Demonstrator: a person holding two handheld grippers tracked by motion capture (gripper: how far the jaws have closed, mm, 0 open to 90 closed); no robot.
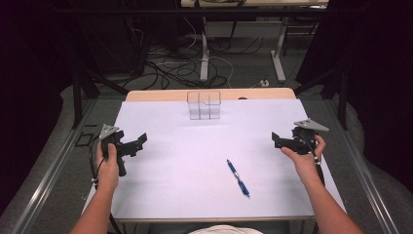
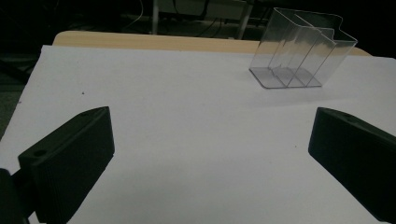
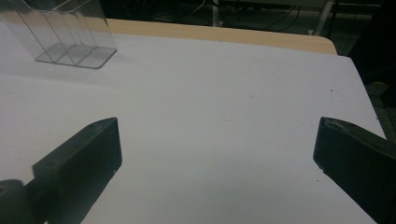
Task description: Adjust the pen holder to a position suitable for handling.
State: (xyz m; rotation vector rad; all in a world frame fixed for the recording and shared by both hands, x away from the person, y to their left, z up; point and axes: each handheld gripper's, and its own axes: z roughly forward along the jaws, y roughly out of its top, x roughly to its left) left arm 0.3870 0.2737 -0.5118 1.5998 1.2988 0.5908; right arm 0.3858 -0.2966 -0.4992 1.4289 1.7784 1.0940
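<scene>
Nearest edge of table (image 1: 160, 204): white sheet over a light wood top, w/ person's forearms coming in from bottom. Blue pen (image 1: 238, 178) lying flat on the sheet, right of centre, near side, tip angled toward near-right; apart from both grippers, closer to the right one. Left gripper (image 1: 139, 142) held above sheet at left, jaws wide apart, nothing btwn them; left gripper view confirms the gap, bare white sheet beneath. Right gripper (image 1: 276, 140) held at right, about same depth, pointing inward; jaws spread wide too, empty, bare sheet btwn them in right gripper view. Mid-table plain white, a few tiny dark specks. Farther back, clear plastic organizer (image 1: 204, 104) standing upright near far edge, centre, w/ several compartments, all seen through. Behind it a strip of bare wood at far edge. Beyond table: grey floor, tangle of black and white cables (image 1: 170, 68), white desk legs (image 1: 204, 58), dark curtains at both sides, dim room overall. Metal rails along left and right of the table.
</scene>
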